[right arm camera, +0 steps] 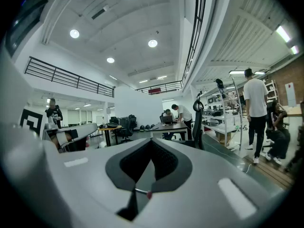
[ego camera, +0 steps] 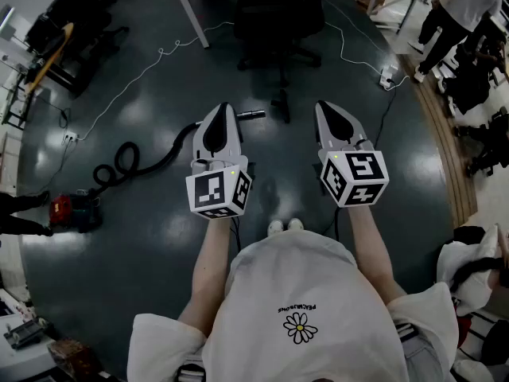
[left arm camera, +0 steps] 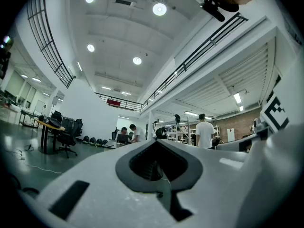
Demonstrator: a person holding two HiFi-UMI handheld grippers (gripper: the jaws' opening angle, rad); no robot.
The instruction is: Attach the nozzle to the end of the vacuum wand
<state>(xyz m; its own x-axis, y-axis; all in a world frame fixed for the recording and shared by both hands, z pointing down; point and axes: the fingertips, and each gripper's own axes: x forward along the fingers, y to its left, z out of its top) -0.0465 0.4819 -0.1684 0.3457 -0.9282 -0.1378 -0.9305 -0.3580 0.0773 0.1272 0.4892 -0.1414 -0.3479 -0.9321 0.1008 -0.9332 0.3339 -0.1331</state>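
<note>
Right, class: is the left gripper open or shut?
Shut. In the left gripper view, the left gripper has its jaws meeting at the tips, with nothing held between them.

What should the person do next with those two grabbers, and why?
Probably lower the left hand-held gripper toward the vacuum wand on the floor. Both it and the right hand-held gripper are shut, empty and held high, while the nozzle lies loose beside the wand's end.
</note>
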